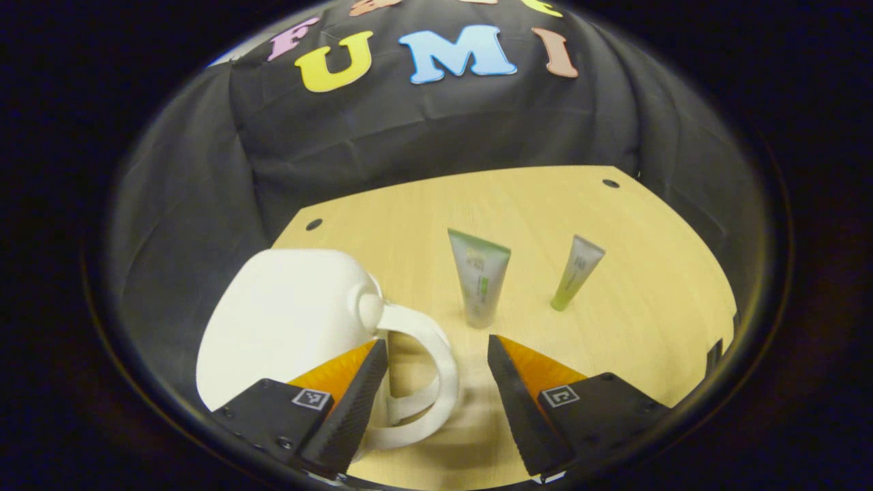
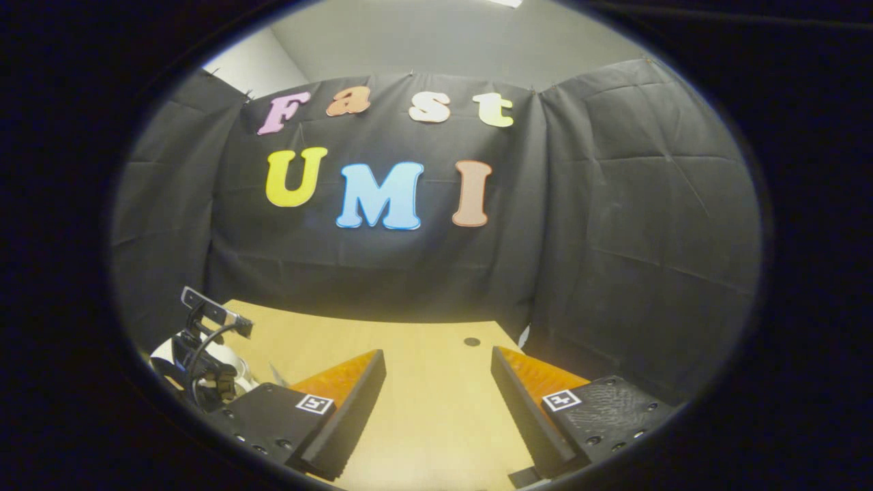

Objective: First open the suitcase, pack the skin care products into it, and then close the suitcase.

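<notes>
Two skin care tubes stand outside the small white hard-shell suitcase [image 1: 286, 320], which lies closed on the light wooden surface [image 1: 648, 286] with its curved white handle [image 1: 426, 368] between the released left hand-held gripper [image 1: 436, 354] fingers. The wider green-topped tube [image 1: 479, 276] and slimmer pale green tube [image 1: 575, 273] remain to be packed. Apart, the right hand-held gripper [image 2: 436, 361] hovers released.
</notes>
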### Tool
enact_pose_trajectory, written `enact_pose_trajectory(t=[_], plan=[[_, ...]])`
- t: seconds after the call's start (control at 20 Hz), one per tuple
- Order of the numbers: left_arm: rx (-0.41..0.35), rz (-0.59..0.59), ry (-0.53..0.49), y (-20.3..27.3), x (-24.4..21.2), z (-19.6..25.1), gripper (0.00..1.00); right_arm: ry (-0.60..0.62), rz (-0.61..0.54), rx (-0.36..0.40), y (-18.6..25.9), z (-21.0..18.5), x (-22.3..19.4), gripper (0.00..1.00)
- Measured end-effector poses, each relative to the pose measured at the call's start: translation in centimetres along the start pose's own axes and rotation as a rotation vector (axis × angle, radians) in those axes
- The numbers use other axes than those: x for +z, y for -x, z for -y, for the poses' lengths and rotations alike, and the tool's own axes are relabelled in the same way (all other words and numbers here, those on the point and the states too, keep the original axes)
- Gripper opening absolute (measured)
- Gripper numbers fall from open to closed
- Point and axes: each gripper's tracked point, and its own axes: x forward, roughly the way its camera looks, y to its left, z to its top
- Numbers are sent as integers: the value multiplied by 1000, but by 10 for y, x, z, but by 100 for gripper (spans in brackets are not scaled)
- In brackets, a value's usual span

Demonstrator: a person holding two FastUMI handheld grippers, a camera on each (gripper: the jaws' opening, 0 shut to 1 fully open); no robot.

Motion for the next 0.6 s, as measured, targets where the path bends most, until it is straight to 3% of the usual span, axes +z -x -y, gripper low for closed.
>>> enact_pose_trajectory(t=[0.1,0.15,0.2,0.25,0.35,0.5,0.55,0.6], plan=[[1,-37,22,-9,-11,2,96,2,-8,-12,0,7,-2,94],[9,-56,30,-10,-15,0,89,3,-11,-14,0,9,-3,94],[-5,-79,46,-13,-21,2,78,4,-15,-13,-1,10,-5,95],[5,-106,62,-15,-27,-1,58,5,-19,-8,-1,9,-5,95],[-24,-128,99,-21,-31,-3,37,11,-26,6,-4,7,-8,95],[-74,-113,121,-17,-27,1,29,22,-27,31,-8,0,-9,94],[-74,-101,98,-13,-24,1,28,24,-27,40,-9,-3,-9,94],[-67,-79,63,-6,-14,1,21,27,-26,48,-11,-6,-9,94]])
